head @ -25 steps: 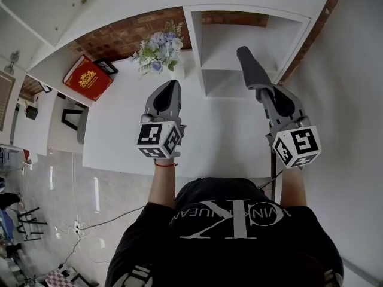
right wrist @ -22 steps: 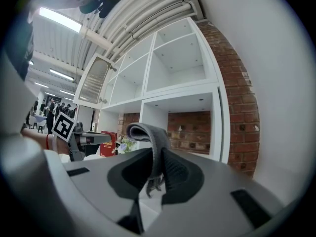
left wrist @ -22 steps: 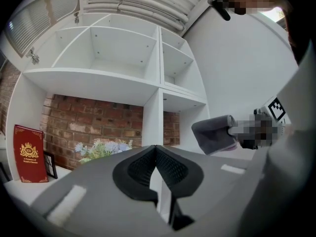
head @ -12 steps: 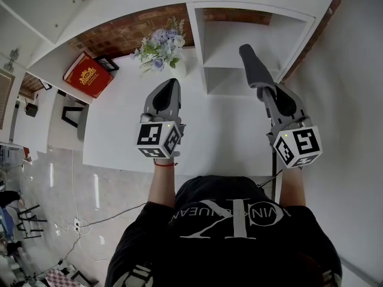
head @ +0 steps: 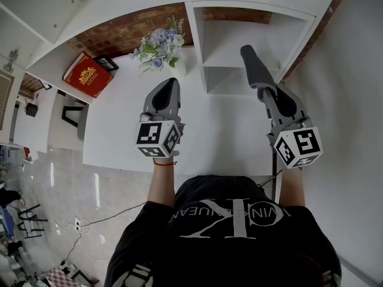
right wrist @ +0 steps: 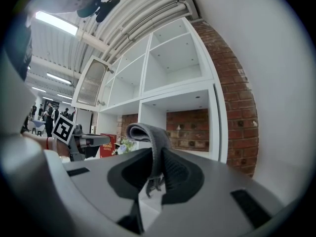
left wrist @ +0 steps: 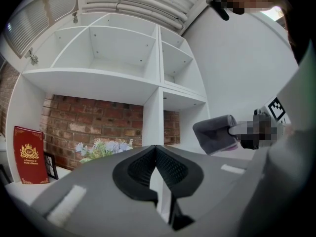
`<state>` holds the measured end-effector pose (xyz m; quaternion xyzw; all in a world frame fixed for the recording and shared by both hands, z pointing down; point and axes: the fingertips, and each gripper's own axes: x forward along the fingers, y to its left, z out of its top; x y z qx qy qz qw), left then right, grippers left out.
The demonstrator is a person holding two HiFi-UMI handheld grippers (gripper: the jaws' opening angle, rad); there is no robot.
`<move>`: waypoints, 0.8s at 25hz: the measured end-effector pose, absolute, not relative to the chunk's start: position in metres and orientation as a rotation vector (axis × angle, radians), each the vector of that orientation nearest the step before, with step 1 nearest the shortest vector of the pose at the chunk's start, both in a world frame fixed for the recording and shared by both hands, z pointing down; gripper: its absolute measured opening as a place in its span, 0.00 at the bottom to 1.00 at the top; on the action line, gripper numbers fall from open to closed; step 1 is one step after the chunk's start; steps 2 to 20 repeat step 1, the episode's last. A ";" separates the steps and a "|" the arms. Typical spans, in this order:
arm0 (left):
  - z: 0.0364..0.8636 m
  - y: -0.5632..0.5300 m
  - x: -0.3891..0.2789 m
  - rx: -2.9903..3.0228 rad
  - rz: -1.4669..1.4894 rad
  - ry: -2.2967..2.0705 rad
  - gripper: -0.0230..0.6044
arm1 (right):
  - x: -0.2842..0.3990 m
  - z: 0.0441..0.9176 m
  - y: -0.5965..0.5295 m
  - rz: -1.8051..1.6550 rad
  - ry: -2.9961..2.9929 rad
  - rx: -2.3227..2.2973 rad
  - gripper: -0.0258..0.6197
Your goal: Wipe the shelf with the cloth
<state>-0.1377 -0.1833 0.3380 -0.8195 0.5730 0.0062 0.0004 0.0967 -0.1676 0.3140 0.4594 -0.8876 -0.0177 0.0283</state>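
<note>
Change: nothing has visibly shifted since a second ago.
Right gripper (head: 267, 89): jaws clamped on a grey cloth (head: 254, 66), whose folded end sticks out ahead of them.
Left gripper (head: 172, 82): jaws closed together, nothing between them, held over the white counter (head: 227, 136).
Cloth position: in the air, in front of the white shelf (head: 201, 52), at its lower right cubby.
Further left: flowers (head: 158, 43) and a red book (head: 88, 76) against the brick wall (head: 119, 37).

Grey cloth (head: 254, 67), folded over, pinched in my right tongs (head: 267, 89), jutting level before white brick-backed shelf (head: 251, 8), lower right cubby.
</note>
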 end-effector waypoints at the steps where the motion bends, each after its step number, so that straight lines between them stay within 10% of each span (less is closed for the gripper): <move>1: 0.338 -0.184 -0.137 -2.575 0.019 1.799 0.04 | 0.097 0.314 -0.168 -0.050 -2.744 1.416 0.12; 20: 0.338 -0.184 -0.137 -2.575 0.019 1.799 0.04 | 0.097 0.314 -0.168 -0.050 -2.744 1.416 0.12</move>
